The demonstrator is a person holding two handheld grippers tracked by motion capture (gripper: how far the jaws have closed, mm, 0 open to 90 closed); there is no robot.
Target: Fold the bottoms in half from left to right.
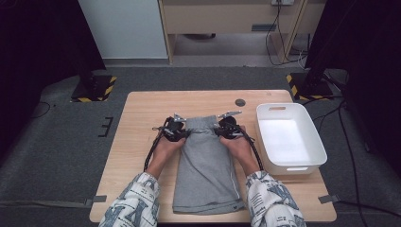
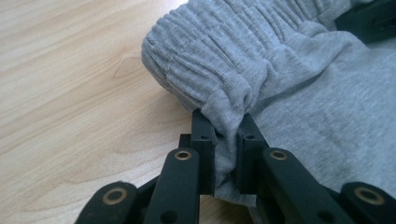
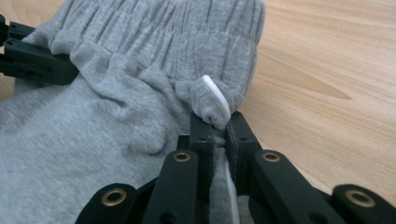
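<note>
Fingers (image 2: 205, 135) of L & R grippers clamped on grey shorts (image 1: 206, 163) waistband, opp. sides.

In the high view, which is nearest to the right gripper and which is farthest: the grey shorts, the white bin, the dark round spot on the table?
From the right gripper:
1. Grey shorts, pinched in its jaws at the waistband.
2. Dark round spot, just beyond it on the table.
3. White bin, at the table's right edge, slightly farther.
</note>
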